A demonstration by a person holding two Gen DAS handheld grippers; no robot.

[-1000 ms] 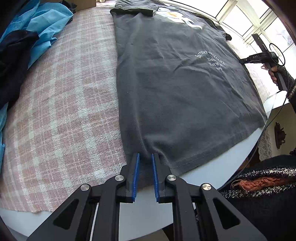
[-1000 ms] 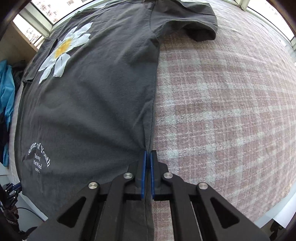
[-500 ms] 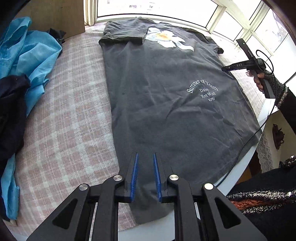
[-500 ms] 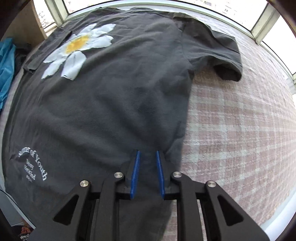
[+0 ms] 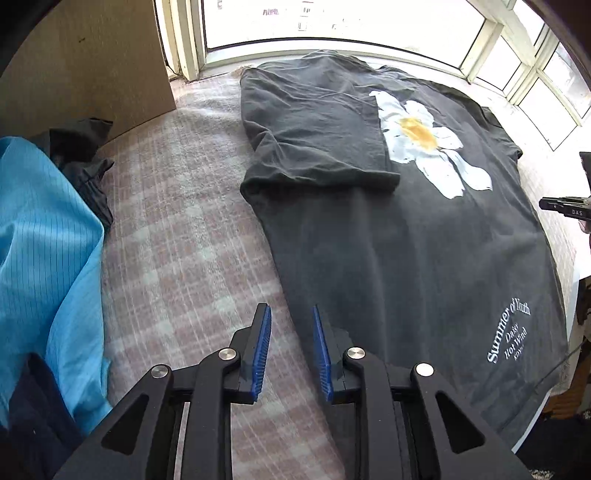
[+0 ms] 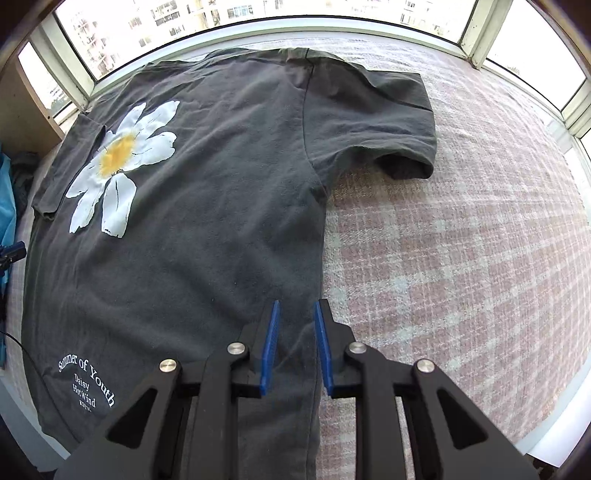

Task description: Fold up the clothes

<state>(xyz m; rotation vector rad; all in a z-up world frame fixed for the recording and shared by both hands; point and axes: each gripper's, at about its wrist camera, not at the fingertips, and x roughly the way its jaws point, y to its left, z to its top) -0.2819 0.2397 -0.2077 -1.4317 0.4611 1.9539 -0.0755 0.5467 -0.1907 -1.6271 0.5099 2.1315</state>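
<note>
A dark grey T-shirt [image 5: 406, 251] with a white daisy print [image 5: 424, 144] lies flat on a pink plaid cloth [image 5: 184, 240]; it also shows in the right wrist view [image 6: 207, 229]. Its left sleeve [image 5: 317, 140] is folded in over the body. Its right sleeve [image 6: 376, 118] lies spread out. My left gripper [image 5: 290, 321] is open and empty above the shirt's left side edge. My right gripper [image 6: 295, 317] is open and empty above the shirt's right side edge.
A light blue garment [image 5: 44, 251] and dark clothes [image 5: 85, 155] are piled at the left. A brown board [image 5: 85, 62] stands at the back left. Windows [image 6: 258, 14] run along the far side. The table's front edge [image 6: 554, 424] is near.
Both grippers let go of the shirt's bottom hem, opened wider, and lifted and moved up along its side edges. The shirt lies flat.
</note>
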